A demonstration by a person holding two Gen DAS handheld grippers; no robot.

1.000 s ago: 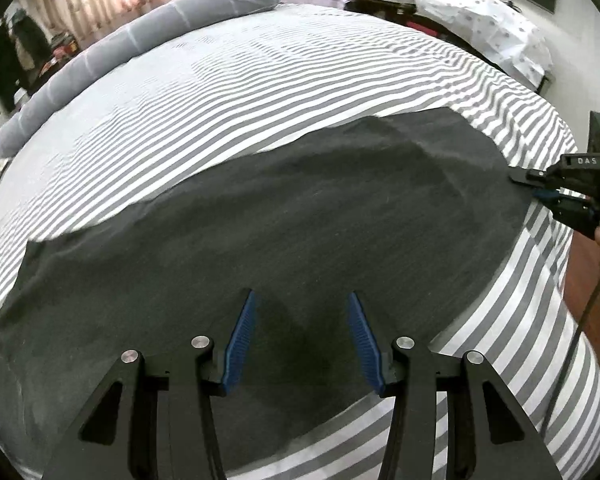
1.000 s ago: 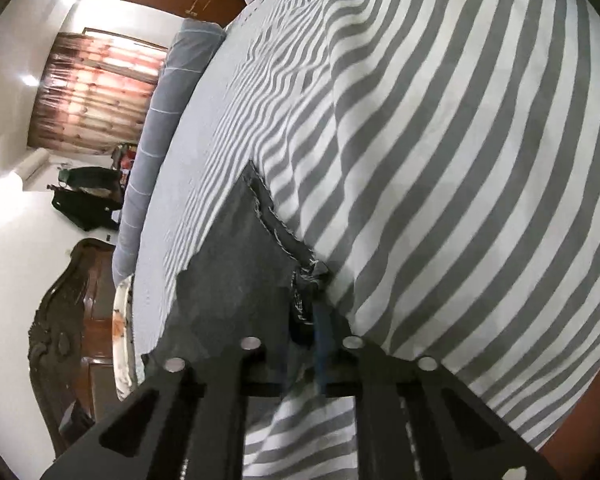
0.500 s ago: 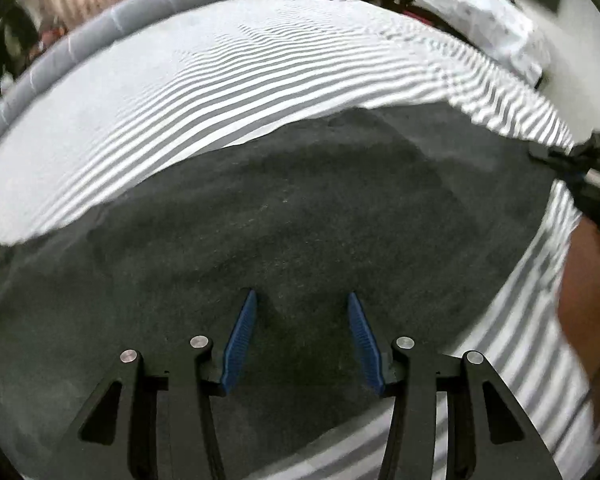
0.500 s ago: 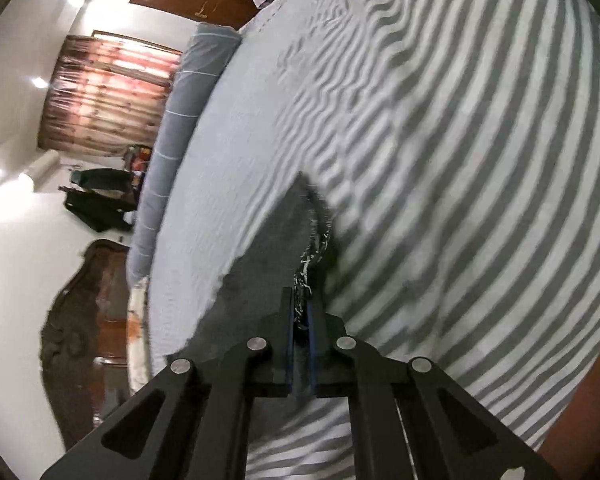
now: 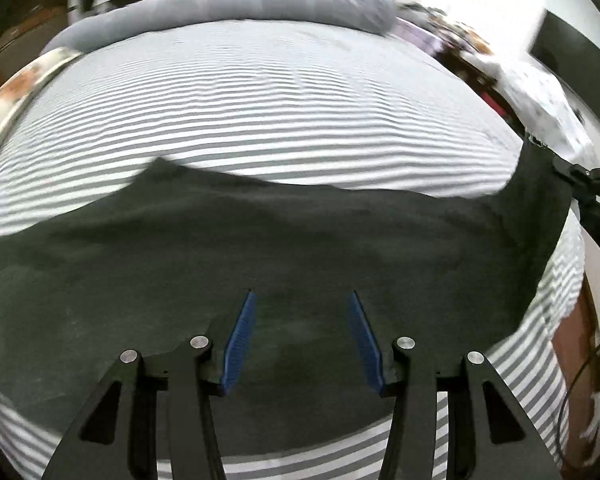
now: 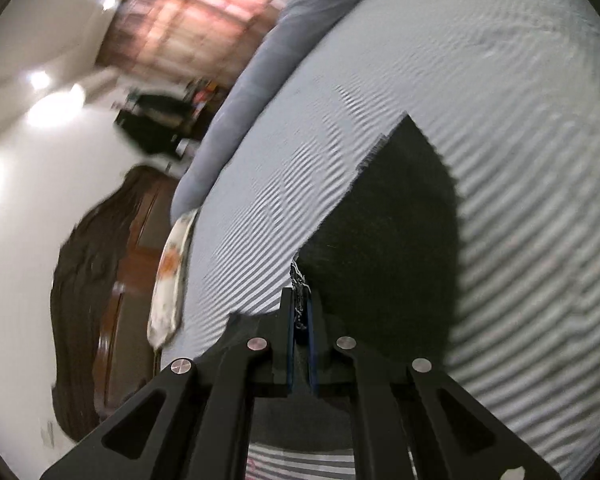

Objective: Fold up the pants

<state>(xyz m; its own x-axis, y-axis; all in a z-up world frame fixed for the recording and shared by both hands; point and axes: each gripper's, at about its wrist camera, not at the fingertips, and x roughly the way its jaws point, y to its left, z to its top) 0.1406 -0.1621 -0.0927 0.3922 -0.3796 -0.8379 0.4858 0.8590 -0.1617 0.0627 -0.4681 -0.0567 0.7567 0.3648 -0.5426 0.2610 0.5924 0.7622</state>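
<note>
My right gripper point(image 6: 300, 320) clamps the frayed corner of the pants point(image 5: 260, 248), lifted off the striped bed point(image 5: 260, 100). My left gripper point(image 5: 302, 336) hangs above the near cloth, fingers moderately apart, holding nothing.

Both views are motion-blurred, worst at the rims; the bed point(image 5: 284, 92) stripes smear into moiré. Heavy fisheye bending and black vignette corners. Indoor light is even and moderate. Ceiling lamps point(image 6: 40, 80) blow out to white glare on the wall. The dark pants point(image 5: 260, 248) show almost no texture.
</note>
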